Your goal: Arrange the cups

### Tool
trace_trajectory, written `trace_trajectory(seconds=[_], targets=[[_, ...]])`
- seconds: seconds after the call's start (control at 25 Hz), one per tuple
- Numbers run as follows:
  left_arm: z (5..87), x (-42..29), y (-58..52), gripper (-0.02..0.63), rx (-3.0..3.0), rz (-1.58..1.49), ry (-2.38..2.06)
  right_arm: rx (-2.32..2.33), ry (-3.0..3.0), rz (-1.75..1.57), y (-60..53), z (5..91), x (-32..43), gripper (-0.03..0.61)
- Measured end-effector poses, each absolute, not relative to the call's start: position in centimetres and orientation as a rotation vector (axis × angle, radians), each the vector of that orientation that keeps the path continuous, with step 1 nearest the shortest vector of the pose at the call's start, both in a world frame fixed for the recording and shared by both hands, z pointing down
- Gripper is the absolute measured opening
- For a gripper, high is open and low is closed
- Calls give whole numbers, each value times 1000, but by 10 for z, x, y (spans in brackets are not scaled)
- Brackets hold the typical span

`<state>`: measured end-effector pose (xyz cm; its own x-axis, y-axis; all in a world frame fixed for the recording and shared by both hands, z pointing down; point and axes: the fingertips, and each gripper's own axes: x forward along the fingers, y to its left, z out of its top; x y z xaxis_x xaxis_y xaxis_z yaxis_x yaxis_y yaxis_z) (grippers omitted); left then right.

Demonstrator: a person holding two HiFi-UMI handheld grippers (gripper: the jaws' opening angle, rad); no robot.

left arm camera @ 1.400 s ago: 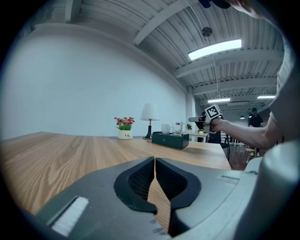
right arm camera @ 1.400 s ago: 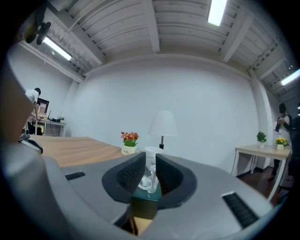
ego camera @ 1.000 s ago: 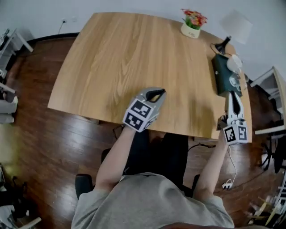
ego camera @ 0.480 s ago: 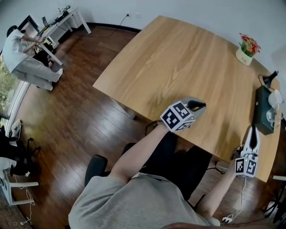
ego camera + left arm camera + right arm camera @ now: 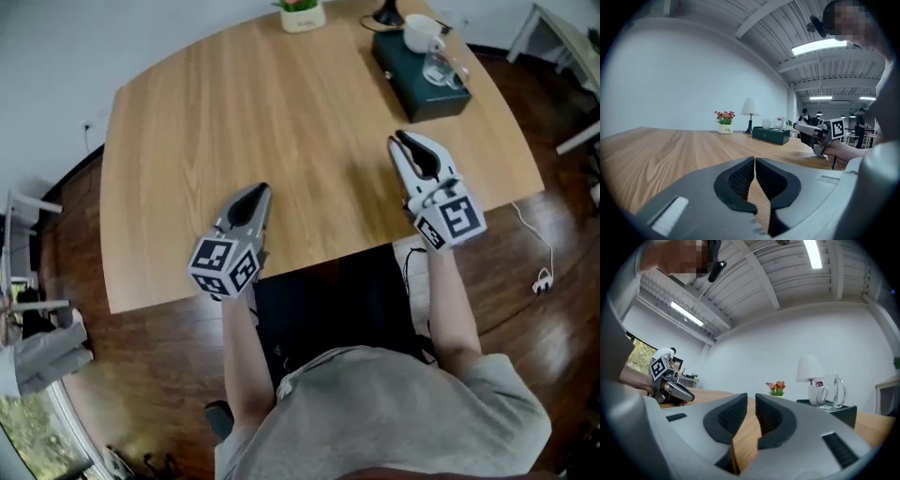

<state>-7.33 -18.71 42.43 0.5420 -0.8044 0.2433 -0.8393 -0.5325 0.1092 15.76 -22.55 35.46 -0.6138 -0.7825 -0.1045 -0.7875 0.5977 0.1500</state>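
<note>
Wooden table (image 5: 234,112), white cup (image 5: 420,34) atop dark box (image 5: 422,94); floor (image 5: 141,375) seemingly wood.

The counter (image 5: 178,131) fills the middle. A box (image 5: 420,96) sits on its far right part. A cup (image 5: 419,34) and a mug (image 5: 442,68) stand on the box, the mug nearer the person. A flower pot (image 5: 302,14) sits at the far edge, left of the box, with a lamp (image 5: 386,13) between them. The left hand-held gripper (image 5: 260,191) is over the near left side. The right hand-held gripper (image 5: 399,142) is over the right side, in front of the box.
</note>
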Motion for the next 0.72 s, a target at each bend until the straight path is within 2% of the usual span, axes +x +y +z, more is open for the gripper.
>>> trace_trajectory(seconds=[0.28,0.72], targets=[[432,-43,-192,20,2577,258,-1350,-1380,2783,281,-221,364,180,63],[432,-44,-192,20,2579,263,-1348,-1377,2789,253,-216,360,174,63]])
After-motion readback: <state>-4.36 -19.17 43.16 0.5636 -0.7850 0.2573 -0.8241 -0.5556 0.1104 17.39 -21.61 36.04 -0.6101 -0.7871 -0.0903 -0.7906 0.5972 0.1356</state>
